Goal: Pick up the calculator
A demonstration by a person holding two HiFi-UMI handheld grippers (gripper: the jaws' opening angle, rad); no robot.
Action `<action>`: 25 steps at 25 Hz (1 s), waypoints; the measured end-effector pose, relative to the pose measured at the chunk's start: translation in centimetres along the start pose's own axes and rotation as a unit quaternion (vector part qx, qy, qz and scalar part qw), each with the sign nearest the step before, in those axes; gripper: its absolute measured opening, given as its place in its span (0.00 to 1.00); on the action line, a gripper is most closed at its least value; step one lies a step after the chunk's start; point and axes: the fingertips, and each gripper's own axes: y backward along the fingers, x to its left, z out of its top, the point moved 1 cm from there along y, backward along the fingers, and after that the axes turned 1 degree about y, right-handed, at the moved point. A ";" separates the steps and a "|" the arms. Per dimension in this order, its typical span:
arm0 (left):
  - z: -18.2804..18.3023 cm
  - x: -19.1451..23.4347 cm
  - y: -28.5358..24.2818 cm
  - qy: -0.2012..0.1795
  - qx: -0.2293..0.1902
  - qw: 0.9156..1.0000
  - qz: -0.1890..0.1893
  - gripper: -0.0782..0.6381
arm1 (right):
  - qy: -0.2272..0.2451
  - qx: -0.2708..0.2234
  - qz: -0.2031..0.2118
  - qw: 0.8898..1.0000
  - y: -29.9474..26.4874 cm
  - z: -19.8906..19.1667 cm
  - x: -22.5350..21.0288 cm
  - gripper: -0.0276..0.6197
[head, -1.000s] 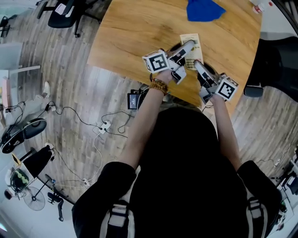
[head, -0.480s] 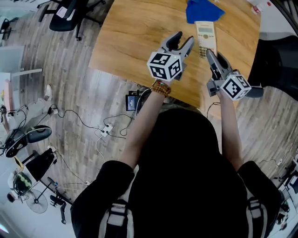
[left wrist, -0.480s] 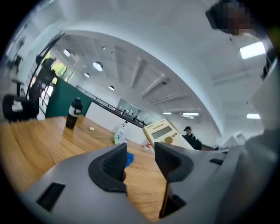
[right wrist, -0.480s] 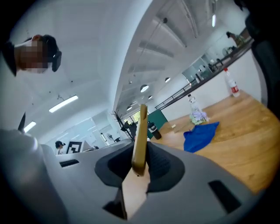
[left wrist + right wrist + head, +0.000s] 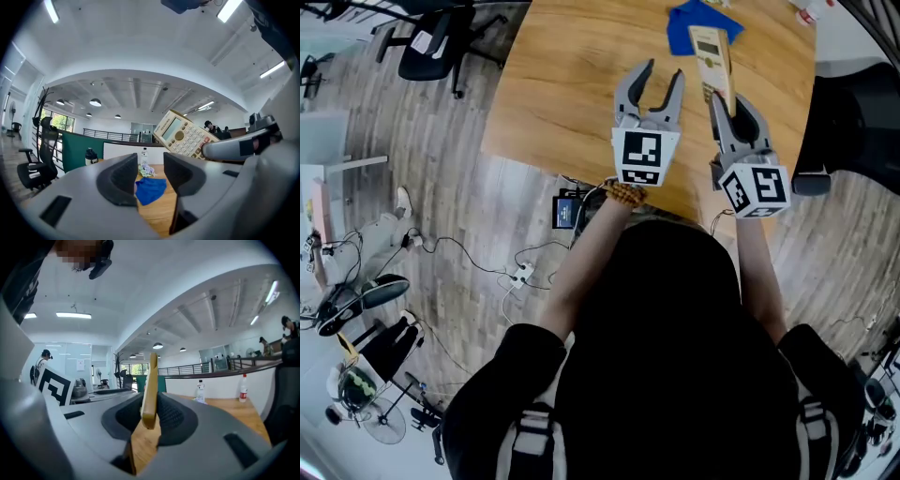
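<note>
Calculator [image 5: 712, 56] up off the table [image 5: 572, 75], clamped by its near end in the right gripper [image 5: 727, 101]. In the right gripper view, calculator [image 5: 151, 380] edge-on and upright between the 2 pads, both pressed flat on its faces, jaws nearly together with only its thin body between them. In the head view, hanging over the far part of the table, its far end overlapping the blue cloth [image 5: 684, 28] lying there. In the left gripper view, calculator [image 5: 183, 136] tilted in the air at upper right, screen and keys turned toward that camera.

Left gripper [image 5: 661, 73] just beside the right one, raised above the table, pointing the same way. Jaws apart at a middling width, just been closing a little, nothing between them: only cloth [image 5: 150, 190] and bare wood showing through the gap. Not touching the calculator.

Marker cubes on both grippers facing the head camera. 1 clear bottle [image 5: 144, 157] standing at the table's far edge behind the cloth, with a small pale heap beside it, possibly crumpled paper. 1 black chair [image 5: 431, 37] on the floor, well apart from the table.
</note>
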 end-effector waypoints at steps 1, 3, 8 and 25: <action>0.5 0.0 0.2 -0.005 -0.006 1.000 0.003 0.36 | 0.011 -0.006 -0.007 1.000 0.0 0.3 0.2 0.18; 1.3 0.1 0.5 -0.011 -0.018 1.000 0.009 0.35 | 0.029 -0.019 -0.016 0.999 0.1 0.7 0.6 0.18; 1.9 -0.4 1.2 -0.051 -0.034 0.998 0.009 0.30 | 0.037 -0.027 -0.039 0.998 0.4 0.9 1.1 0.18; -1.7 -0.4 2.3 -0.042 -0.012 0.999 0.015 0.23 | 0.039 0.037 -0.039 0.998 0.0 -4.4 2.4 0.18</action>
